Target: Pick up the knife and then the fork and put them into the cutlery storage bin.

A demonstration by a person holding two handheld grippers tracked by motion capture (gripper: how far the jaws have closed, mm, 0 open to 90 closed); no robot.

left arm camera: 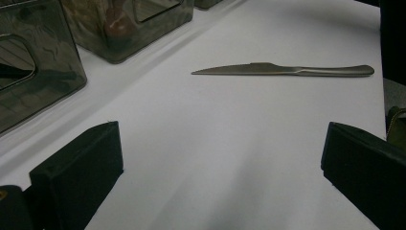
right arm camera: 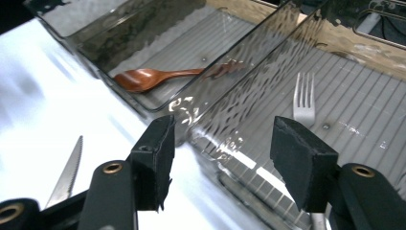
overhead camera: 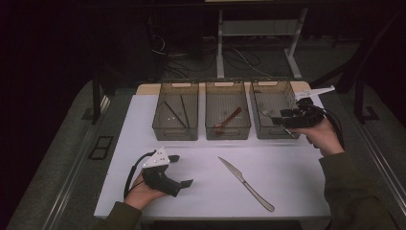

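— The right gripper [overhead camera: 282, 120] is hanging over the right bin [overhead camera: 273, 132], jaws half open, holding nothing. The fork [right arm camera: 303, 101] is lying inside.

— And the knife [overhead camera: 246, 183]?

— It is lying on the table [overhead camera: 201, 196], near the left gripper [overhead camera: 179, 170], which is standing wide open and empty. It is looking stiff, thin, slippery; I am thinking the handle is the best place.

Dark room, white desk legs [overhead camera: 220, 43] and cables [overhead camera: 249, 60] behind.

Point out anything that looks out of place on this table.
The knife lies loose on the white table, slanted, while the chopsticks, wooden spoon and fork each sit in a bin. Nothing looks spilled or damaged.
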